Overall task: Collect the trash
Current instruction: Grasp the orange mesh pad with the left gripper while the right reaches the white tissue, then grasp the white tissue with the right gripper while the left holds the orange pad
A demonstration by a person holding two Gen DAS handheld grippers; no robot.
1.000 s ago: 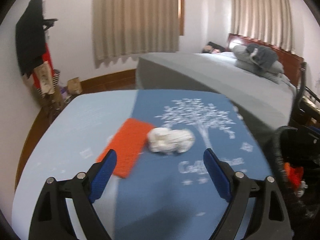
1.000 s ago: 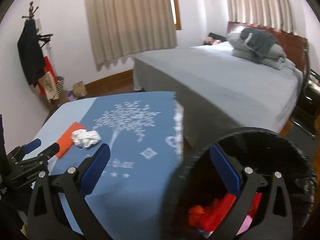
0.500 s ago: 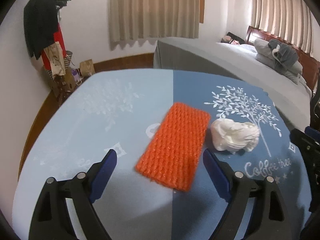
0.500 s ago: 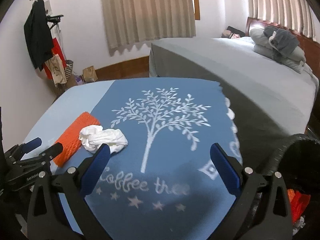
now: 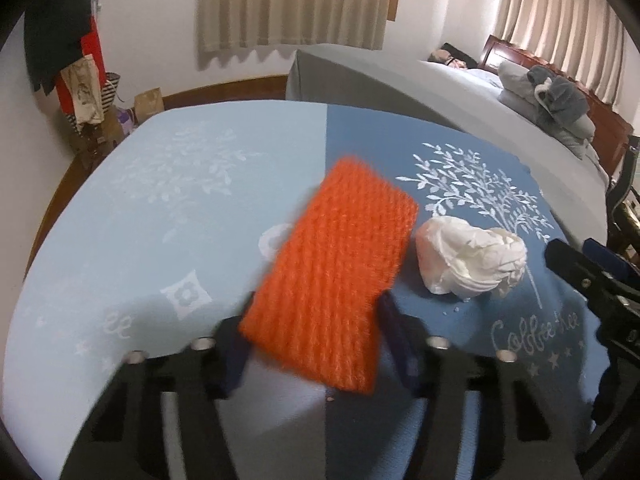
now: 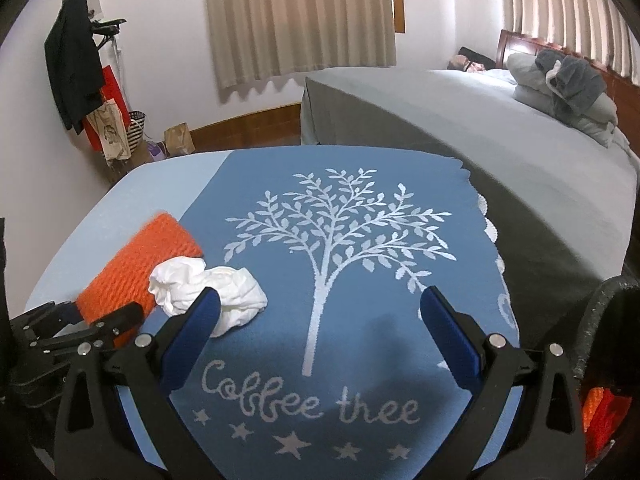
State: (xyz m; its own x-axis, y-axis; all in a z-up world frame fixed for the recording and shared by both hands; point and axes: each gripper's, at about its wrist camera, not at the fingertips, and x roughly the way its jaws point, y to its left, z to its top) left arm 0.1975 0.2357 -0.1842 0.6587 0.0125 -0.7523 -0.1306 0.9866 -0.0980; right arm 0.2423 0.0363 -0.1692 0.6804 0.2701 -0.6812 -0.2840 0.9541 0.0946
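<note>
**A:** Your left gripper [image 5: 316, 344] has just been closing, and the near end of the orange foam net [image 5: 340, 280] sits between its jaws. The far end tilts up off the tablecloth [image 5: 168, 216], so you seem to have a hold, though blur hides the pads.

**B:** And the right gripper [image 6: 320, 320]?

**A:** Its jaws stand wide with nothing between them. It hovers over the dark blue half of the cloth, above the white tree print. The crumpled white tissue [image 6: 208, 288] lies at about ten o'clock from it, just beside the left blue pad; whether they touch I cannot tell.

**B:** Why go for the net by its short end?

**A:** It is a flat, ribbed, springy rectangle. Pinching across an end likely gives the pads an edge to bite, where a flat face would not.

**B:** The tissue?

**A:** Soft, wrinkled, lumpy, lying right against the net at its three o'clock side in the left view. It should squash easily, so you will probably need the jaws nearly closed.

**B:** Where does it all go?

**A:** The black bin [image 6: 604, 320] at four o'clock in the right view, off the table edge, with orange scraps already inside
</note>
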